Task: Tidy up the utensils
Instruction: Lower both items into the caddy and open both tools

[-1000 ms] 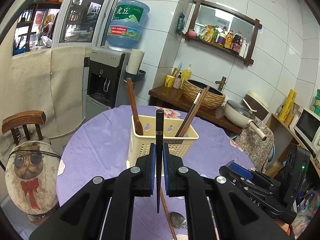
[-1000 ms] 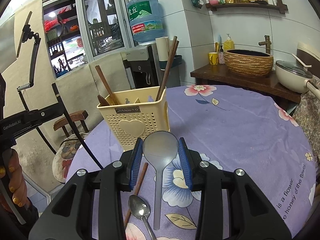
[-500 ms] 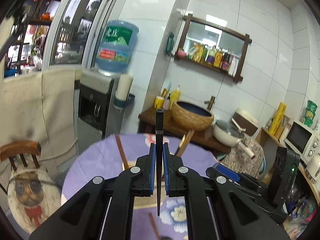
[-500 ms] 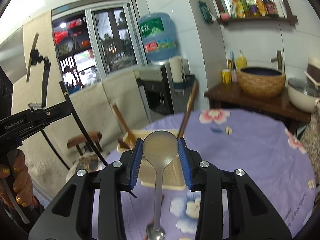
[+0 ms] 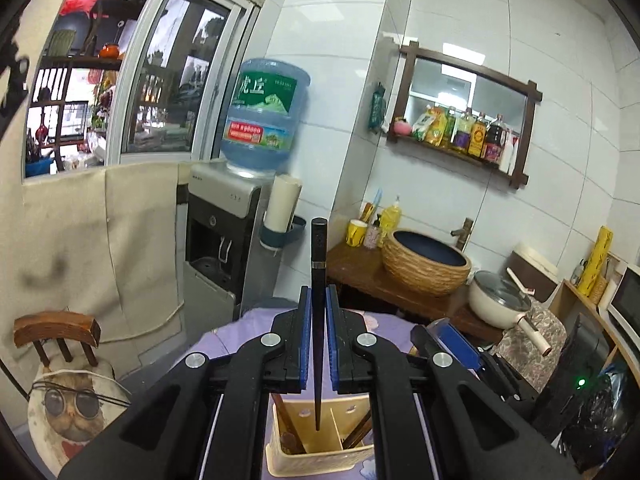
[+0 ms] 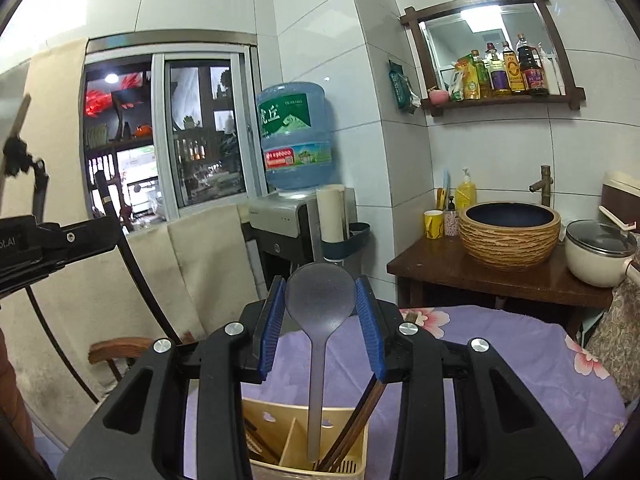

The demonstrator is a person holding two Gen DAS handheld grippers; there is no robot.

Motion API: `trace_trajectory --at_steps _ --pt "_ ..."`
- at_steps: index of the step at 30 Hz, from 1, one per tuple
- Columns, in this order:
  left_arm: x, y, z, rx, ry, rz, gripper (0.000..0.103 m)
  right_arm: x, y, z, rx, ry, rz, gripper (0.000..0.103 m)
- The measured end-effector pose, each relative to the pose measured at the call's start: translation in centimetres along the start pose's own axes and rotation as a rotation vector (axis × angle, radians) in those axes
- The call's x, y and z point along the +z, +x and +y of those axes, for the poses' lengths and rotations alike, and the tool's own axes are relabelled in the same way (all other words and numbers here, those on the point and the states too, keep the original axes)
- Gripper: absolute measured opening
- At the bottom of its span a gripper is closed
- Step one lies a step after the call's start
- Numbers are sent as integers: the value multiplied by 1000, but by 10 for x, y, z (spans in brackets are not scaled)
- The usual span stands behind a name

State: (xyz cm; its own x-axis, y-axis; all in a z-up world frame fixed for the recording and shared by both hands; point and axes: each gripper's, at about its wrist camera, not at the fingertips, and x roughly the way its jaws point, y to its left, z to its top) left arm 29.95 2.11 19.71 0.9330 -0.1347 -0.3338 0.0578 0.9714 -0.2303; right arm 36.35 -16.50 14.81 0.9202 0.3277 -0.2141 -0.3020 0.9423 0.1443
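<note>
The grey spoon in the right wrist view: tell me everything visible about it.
The grey spoon looks like translucent matte plastic, with a round bowl and a long slim handle. It hangs upright, bowl up, pinched at the bowl's edges between the right tool's blue pads. Its handle tip reaches into the cream utensil basket, beside brown chopsticks.

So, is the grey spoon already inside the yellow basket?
Partly: the right claw holds its bowl; the spoon's handle tip reaches inside the basket.

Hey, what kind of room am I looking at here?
Most likely a home kitchen or dining corner: a wall shelf of oil and sauce bottles, a lidded cooking pot beside a basin, and a water dispenser behind a table with a floral cloth.
</note>
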Motion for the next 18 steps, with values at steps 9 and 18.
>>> trace_trajectory --at_steps 9,18 --pt "-56 26 -1 5 31 85 7 -53 9 -3 -39 -71 39 37" --pt "-89 45 8 24 26 157 7 -84 12 -12 -38 -70 112 37"
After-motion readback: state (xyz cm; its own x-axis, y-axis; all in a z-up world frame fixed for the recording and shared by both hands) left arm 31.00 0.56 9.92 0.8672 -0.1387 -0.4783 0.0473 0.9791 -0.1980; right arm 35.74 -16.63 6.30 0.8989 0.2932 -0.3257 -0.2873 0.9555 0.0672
